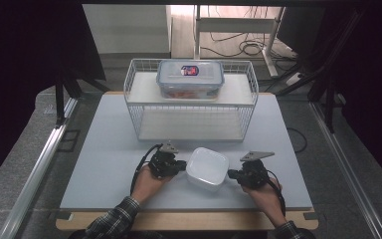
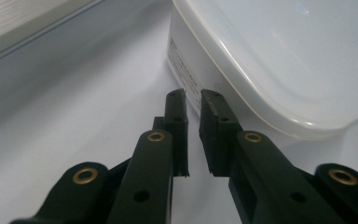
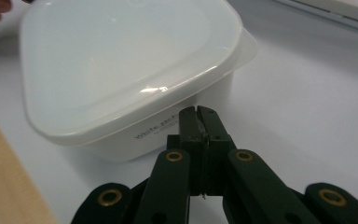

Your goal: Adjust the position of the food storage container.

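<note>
A white lidded box (image 1: 207, 168) sits on the counter (image 1: 104, 164) between two hand-held grippers. The left hand-held gripper (image 2: 193, 100) shows a narrow gap and holds nothing; the right hand-held gripper (image 3: 198, 111) is closed and empty. The box's label print is partly hidden and too blurred to read.

Clear lidded box (image 1: 190, 78) atop wire basket (image 1: 134, 102)

The side wall of the white, rounded-square plastic lidded container (image 3: 121, 70) carries dark print that starts "White pack", the rest hidden behind the black jaws at 6 o'clock, while the fine print on its other wall (image 2: 182, 70) is too small to read.
</note>
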Action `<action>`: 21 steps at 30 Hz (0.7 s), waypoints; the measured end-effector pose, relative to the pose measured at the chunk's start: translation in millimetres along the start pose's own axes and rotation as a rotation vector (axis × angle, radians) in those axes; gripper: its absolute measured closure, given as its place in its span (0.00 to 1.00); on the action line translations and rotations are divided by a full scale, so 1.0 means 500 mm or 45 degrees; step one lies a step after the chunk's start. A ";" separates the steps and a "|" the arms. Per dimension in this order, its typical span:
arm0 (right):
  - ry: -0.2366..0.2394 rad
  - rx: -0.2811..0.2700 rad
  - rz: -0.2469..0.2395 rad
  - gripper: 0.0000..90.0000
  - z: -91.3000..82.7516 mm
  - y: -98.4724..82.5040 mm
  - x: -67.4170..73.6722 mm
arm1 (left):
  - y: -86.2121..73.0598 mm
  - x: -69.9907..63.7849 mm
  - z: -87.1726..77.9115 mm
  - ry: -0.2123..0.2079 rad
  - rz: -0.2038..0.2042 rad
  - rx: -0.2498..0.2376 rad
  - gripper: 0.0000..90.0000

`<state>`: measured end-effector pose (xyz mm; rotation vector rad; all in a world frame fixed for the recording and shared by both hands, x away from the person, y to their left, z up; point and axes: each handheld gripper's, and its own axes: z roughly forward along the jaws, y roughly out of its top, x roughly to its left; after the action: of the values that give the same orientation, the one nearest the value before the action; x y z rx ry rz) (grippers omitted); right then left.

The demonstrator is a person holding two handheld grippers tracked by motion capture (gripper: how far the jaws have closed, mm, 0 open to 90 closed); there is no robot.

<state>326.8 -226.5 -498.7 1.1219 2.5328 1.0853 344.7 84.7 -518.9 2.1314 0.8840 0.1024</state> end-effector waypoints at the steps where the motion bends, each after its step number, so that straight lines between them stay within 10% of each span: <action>1: -0.005 0.003 0.002 0.99 0.004 0.003 -0.001 | 0.000 0.000 -0.002 0.005 -0.005 0.007 0.91; 13: 0.052 -0.010 -0.066 0.99 0.061 0.043 0.011 | -0.053 -0.010 -0.063 0.059 -0.052 -0.006 0.92; 21: 0.021 -0.065 -0.102 0.94 0.032 0.043 0.025 | -0.074 -0.009 -0.109 0.116 -0.104 -0.072 0.78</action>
<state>336.9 -199.3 -493.8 0.9940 2.5234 1.1370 301.7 133.2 -507.7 2.0489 1.0088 0.1820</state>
